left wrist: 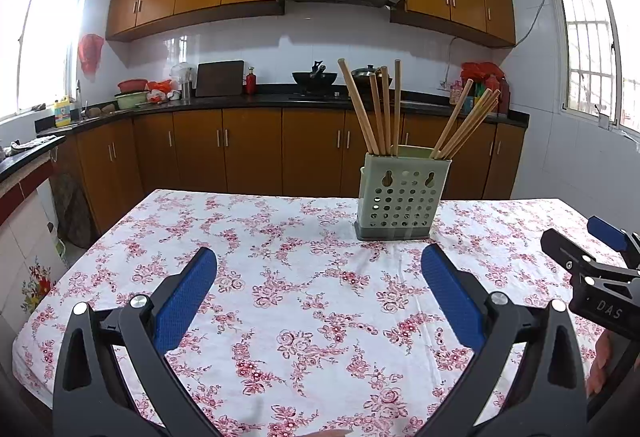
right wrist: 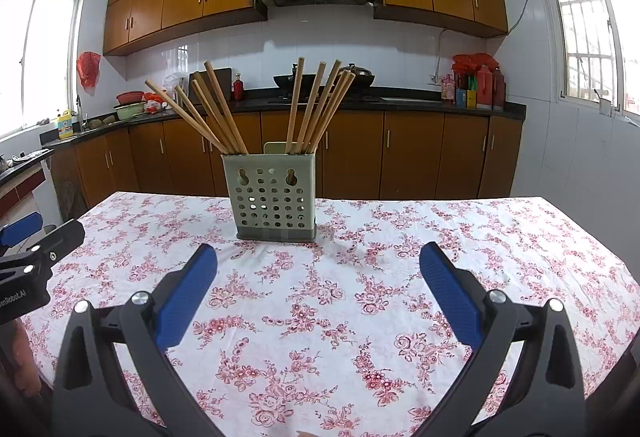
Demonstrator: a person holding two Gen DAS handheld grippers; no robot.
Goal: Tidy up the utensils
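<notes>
A pale green perforated utensil holder (left wrist: 400, 197) stands upright on the floral tablecloth (left wrist: 280, 297); it also shows in the right wrist view (right wrist: 274, 197). Several wooden chopsticks (left wrist: 384, 109) stand in it in two bunches, one per side, also seen in the right wrist view (right wrist: 316, 105). My left gripper (left wrist: 318, 261) is open and empty, above the cloth, short of the holder and to its left. My right gripper (right wrist: 318, 259) is open and empty, short of the holder and slightly to its right. The right gripper also shows at the left view's right edge (left wrist: 592, 249).
The table's far edge lies just behind the holder. Beyond it run brown kitchen cabinets (right wrist: 400, 153) and a dark counter with a wok (right wrist: 296, 80), bottles and bowls. The left gripper shows at the right view's left edge (right wrist: 36, 237).
</notes>
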